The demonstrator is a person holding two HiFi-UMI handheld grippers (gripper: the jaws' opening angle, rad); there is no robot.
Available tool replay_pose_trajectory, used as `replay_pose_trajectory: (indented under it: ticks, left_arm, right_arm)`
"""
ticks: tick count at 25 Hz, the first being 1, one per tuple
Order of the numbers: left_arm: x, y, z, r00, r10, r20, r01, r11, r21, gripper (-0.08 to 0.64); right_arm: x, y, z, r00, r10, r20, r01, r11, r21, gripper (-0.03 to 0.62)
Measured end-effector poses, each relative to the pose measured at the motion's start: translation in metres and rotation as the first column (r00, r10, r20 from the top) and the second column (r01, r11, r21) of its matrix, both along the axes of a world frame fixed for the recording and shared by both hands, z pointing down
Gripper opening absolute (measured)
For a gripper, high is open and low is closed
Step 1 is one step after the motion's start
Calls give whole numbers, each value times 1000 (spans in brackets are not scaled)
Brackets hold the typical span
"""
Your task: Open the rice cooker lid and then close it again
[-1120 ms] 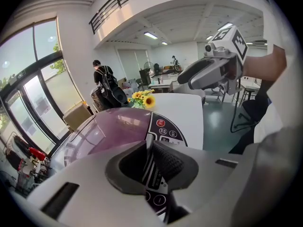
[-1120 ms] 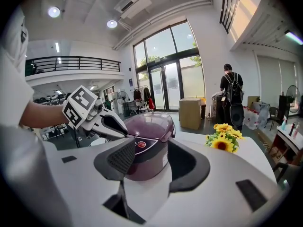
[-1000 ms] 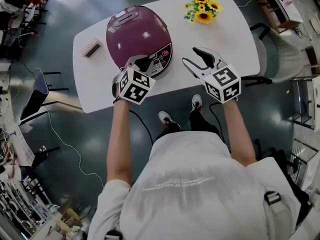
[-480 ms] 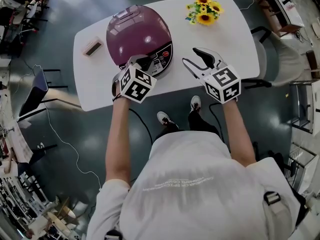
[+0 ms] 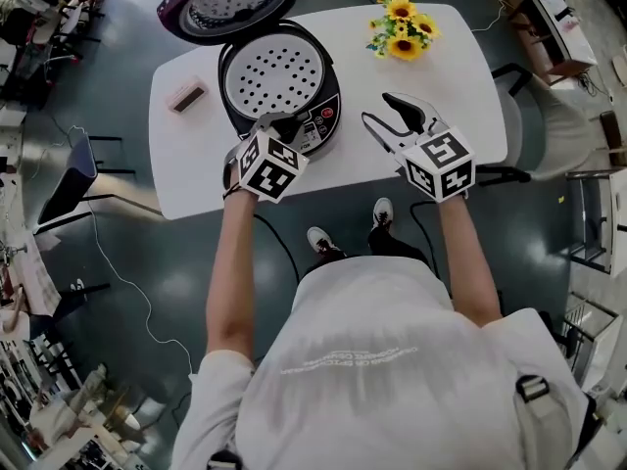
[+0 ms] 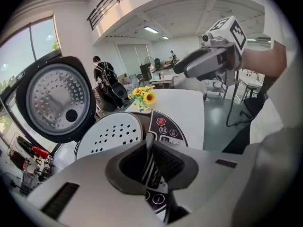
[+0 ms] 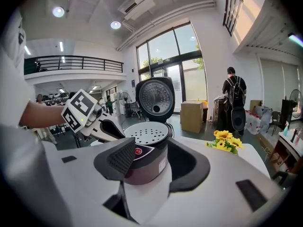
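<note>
Now the rice cooker point(image 5: 279, 86) sits on the white desk point(image 5: 460, 86) with its lid point(image 5: 227, 3) flipped up at the back; the left tongs point(image 5: 279, 123) are almost closed, holding nothing, tips at the cooker's front; the right tongs point(image 5: 377, 109) hang half open and empty beside it.

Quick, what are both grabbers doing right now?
Left gripper: shut, holding nothing, tips at the rice cooker front.
Right gripper: open, empty.
</note>
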State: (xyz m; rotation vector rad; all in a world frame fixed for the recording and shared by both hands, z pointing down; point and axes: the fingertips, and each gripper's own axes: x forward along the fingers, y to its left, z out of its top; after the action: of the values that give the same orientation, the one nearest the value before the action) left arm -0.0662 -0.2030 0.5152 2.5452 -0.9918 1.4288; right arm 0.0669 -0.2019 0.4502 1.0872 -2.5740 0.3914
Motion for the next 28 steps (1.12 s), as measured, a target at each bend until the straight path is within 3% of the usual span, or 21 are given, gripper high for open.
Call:
replay_pose_trajectory:
  ticks: [9, 11, 13, 16, 21, 28]
  left_arm:
    - [-7, -6, 0, 1000, -5, 12, 5, 999, -44, 54]
    - [-7, -8, -1, 999, -29, -29, 29, 1000, 2, 55]
    - [-8, -9, -3, 992, -57, -116, 63, 997, 49, 55]
    - [-17, -9, -8, 959, -106, -263, 128, 989, 71, 55]
    - [-41, -17, -38, 901, -195, -388, 265, 954, 137, 55]
    - [-85, -22, -104, 805, -263, -532, 435, 871, 226, 55]
  right_arm:
    - [-18, -16, -30, 999, -40, 4, 40, 996, 76, 230]
    - [-19, -19, -34, 999, -47, 7, 46, 995, 92, 230]
    - [-21, -23, -41, 998, -54, 9, 53, 992, 113, 230]
    - [-23, -31, -54, 998, -67, 4, 66, 987, 148, 230]
    - [-27, -44, -73, 997, -78, -1, 77, 978, 192, 229]
    - [-38, -56, -100, 994, -107, -26, 110, 958, 264, 229]
